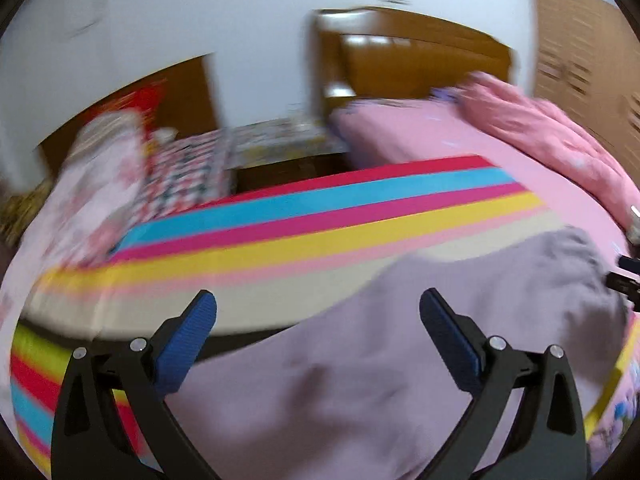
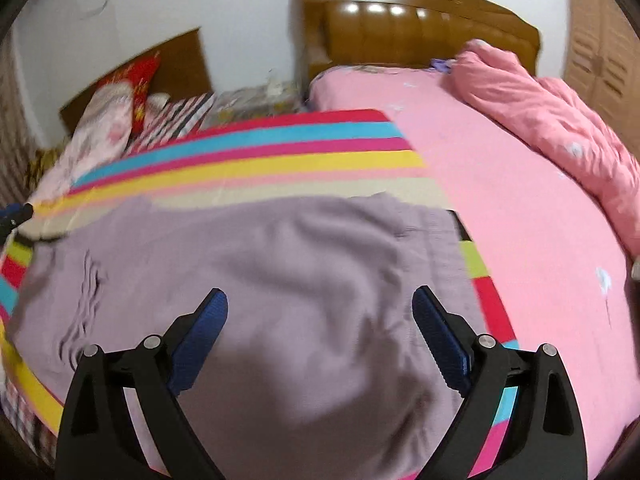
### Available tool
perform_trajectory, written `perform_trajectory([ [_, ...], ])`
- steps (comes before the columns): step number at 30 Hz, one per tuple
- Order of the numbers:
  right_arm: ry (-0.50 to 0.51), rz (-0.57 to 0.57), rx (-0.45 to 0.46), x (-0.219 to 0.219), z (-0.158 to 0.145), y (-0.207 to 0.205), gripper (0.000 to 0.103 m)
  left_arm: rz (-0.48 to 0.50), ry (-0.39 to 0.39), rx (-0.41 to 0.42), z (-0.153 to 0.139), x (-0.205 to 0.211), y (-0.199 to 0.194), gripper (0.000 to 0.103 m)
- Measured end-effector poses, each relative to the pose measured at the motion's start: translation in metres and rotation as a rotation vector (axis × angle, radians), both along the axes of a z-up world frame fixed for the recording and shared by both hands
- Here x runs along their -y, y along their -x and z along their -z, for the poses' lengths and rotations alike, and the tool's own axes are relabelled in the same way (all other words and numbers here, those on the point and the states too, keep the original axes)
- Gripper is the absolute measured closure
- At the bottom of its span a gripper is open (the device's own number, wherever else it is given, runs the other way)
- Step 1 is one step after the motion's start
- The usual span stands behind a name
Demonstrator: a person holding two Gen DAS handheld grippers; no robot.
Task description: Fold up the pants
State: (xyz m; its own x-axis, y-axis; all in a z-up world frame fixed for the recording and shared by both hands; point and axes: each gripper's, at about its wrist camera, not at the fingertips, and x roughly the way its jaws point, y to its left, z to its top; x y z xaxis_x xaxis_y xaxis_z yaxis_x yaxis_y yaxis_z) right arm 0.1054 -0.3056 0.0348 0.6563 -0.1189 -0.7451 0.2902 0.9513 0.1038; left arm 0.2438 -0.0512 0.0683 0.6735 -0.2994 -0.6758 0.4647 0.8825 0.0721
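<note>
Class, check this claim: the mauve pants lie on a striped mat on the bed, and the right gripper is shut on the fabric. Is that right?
One thing is wrong: the right gripper is open, its fingers spread above the pants and gripping nothing, as the right wrist view shows. The pants do lie on the striped mat on the bed.

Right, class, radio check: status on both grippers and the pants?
Left gripper open, empty. Right gripper open, empty. Mauve pants lie rumpled on striped mat, not gripped. Nothing on the pants.
</note>
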Motion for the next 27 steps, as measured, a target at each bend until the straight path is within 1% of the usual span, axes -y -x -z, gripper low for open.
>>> perform_trajectory([
  [3, -0.035, 0.003, 0.007, 0.001, 0.004, 0.008, 0.013, 0.168, -0.034, -0.061, 0.019, 0.074, -0.008, 0.002],
  [5, -0.028, -0.011, -0.004, -0.004, 0.008, 0.012, 0.013, 0.251, -0.088, -0.093, 0.043, 0.126, -0.012, 0.002],
  [7, -0.004, -0.019, -0.033, -0.006, 0.013, 0.017, 0.013, 0.306, -0.125, -0.119, 0.064, 0.162, -0.014, 0.002],
  [9, 0.021, -0.019, -0.059, -0.004, 0.017, 0.028, 0.013, 0.347, -0.159, -0.167, 0.087, 0.196, -0.019, 0.002],
  [12, 0.019, 0.013, -0.122, 0.013, 0.033, 0.037, 0.012, 0.377, -0.181, -0.183, 0.105, 0.23, -0.018, 0.001],
  [14, -0.003, 0.049, -0.129, 0.029, 0.042, 0.044, 0.011, 0.366, -0.162, -0.161, 0.108, 0.239, -0.019, 0.001],
  [15, -0.033, 0.059, -0.123, 0.036, 0.045, 0.048, 0.011, 0.365, -0.16, -0.161, 0.108, 0.239, -0.021, 0.001],
  [16, -0.082, 0.068, -0.111, 0.045, 0.048, 0.052, 0.008, 0.364, -0.156, -0.167, 0.109, 0.24, -0.022, 0.001],
  [17, -0.124, 0.086, -0.121, 0.053, 0.053, 0.054, 0.004, 0.365, -0.148, -0.176, 0.109, 0.238, -0.025, 0.001],
  [18, -0.156, 0.091, -0.108, 0.059, 0.055, 0.056, 0.004, 0.366, -0.136, -0.185, 0.109, 0.236, -0.027, 0.001],
  [20, -0.16, 0.105, -0.077, 0.062, 0.054, 0.062, 0.005, 0.368, -0.117, -0.208, 0.11, 0.238, -0.03, 0.001],
  [21, -0.152, 0.115, -0.044, 0.061, 0.049, 0.066, 0.005, 0.367, -0.111, -0.216, 0.111, 0.24, -0.032, 0.001],
  [23, -0.118, 0.12, 0.002, 0.057, 0.04, 0.07, 0.005, 0.367, -0.112, -0.216, 0.111, 0.242, -0.032, 0.001],
  [24, -0.081, 0.121, 0.027, 0.054, 0.031, 0.071, 0.005, 0.367, -0.115, -0.212, 0.111, 0.243, -0.031, 0.001],
  [25, -0.065, 0.119, 0.04, 0.052, 0.027, 0.071, 0.005, 0.367, -0.116, -0.211, 0.112, 0.245, -0.031, 0.001],
  [27, -0.056, 0.078, 0.07, 0.044, 0.017, 0.067, 0.005, 0.366, -0.11, -0.217, 0.112, 0.246, -0.031, 0.001],
])
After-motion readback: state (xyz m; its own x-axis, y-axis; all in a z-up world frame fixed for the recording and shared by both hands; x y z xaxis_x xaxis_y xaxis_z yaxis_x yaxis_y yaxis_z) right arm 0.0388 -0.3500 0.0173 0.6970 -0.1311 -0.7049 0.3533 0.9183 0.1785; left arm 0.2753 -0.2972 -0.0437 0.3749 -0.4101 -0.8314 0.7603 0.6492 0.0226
